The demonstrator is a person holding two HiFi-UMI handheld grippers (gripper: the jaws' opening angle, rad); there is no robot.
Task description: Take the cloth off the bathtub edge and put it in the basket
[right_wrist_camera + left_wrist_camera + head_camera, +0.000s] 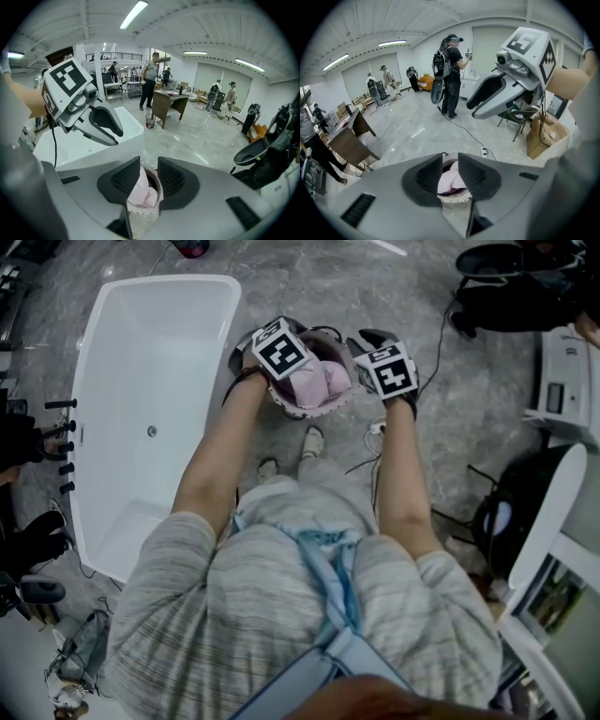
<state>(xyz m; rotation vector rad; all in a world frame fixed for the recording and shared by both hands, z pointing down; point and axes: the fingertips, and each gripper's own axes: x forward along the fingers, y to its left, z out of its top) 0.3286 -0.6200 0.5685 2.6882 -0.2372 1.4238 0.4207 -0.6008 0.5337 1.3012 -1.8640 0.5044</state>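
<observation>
cloth (319,382) pink, bunched inside basket (314,413) | left gripper (450,158) above basket, jaws parted, holding nothing | right gripper (149,164) likewise parted, empty | basket on floor beside bathtub (159,352)

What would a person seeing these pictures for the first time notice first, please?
The pink cloth lies bundled in the round basket on the floor, beside the white bathtub. The left gripper and the right gripper hang over the basket from either side, jaws a little apart, with the cloth showing in each gap.
</observation>
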